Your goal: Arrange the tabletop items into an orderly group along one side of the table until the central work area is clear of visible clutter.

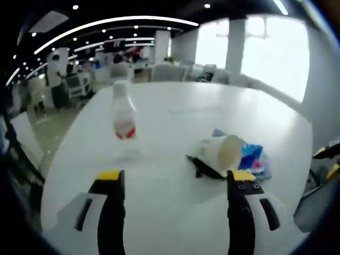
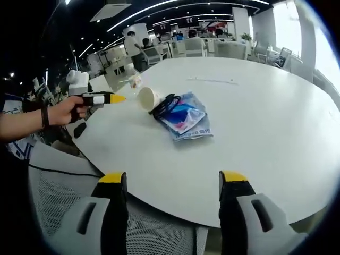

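Left gripper view: left gripper (image 1: 176, 183) spread, empty, low in frame. Bottle (image 1: 124, 121) upright left of centre on white surface (image 1: 175, 101); cup (image 1: 219, 154) on its side at centre right, touching blue packet (image 1: 254, 158).

Right gripper view: right gripper (image 2: 172, 186) spread, empty. Cup, black cord (image 2: 164, 104), packet clustered upper centre. Judged: cup light, crushable—grip rim wall gently; packet limp, slippery.

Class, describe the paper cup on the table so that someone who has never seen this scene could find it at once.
Start at the large white round table. Near its middle lies a small heap: a blue packet with a black cable across it. The paper cup lies tipped on its side against that heap, pale with an open mouth, unlike the upright clear bottle with a red label standing apart.
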`<act>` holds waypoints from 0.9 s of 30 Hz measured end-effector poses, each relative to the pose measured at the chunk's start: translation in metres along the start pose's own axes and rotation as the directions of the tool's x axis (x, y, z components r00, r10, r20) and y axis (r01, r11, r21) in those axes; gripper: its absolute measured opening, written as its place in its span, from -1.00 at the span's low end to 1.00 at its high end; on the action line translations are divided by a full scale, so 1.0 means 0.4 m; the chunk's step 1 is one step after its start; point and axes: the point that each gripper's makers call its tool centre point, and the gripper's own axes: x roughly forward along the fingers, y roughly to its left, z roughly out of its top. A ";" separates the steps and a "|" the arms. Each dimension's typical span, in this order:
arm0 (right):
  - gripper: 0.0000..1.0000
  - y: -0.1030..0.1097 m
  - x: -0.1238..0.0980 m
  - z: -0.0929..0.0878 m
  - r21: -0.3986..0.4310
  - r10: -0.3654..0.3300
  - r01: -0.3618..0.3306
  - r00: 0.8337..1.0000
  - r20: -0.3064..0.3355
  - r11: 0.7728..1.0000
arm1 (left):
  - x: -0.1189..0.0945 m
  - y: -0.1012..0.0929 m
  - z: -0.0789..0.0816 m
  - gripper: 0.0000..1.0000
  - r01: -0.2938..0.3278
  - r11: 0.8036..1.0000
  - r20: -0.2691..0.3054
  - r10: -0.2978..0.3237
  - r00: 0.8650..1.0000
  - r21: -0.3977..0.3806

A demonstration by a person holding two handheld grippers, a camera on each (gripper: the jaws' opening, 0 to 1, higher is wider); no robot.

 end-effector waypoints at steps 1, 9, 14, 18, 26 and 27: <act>0.39 -0.001 0.000 0.003 0.007 0.002 -0.002 1.000 0.006 1.000 | -0.009 -0.009 -0.009 0.49 0.001 1.000 -0.011 -0.001 1.000 0.006; 0.38 0.003 0.010 -0.010 -0.040 -0.014 0.013 1.000 -0.023 0.999 | -0.066 -0.071 -0.050 0.47 0.053 0.999 -0.026 -0.053 0.998 -0.004; 0.38 0.005 0.012 -0.009 -0.059 -0.010 0.009 1.000 -0.025 0.998 | -0.092 -0.086 -0.083 0.47 0.062 0.998 -0.034 -0.063 0.997 -0.008; 0.38 0.000 0.008 -0.007 -0.041 -0.011 0.011 1.000 -0.016 0.999 | -0.110 -0.091 -0.103 0.47 0.058 0.998 -0.042 -0.060 0.997 -0.033; 0.37 0.006 0.009 -0.012 -0.038 -0.004 0.003 1.000 -0.024 0.999 | -0.127 -0.121 -0.109 0.47 0.086 0.995 -0.044 -0.088 0.995 -0.045; 0.37 0.009 0.009 -0.014 -0.041 -0.001 0.000 1.000 -0.028 0.999 | -0.128 -0.117 -0.112 0.47 0.084 0.995 -0.047 -0.086 0.995 -0.045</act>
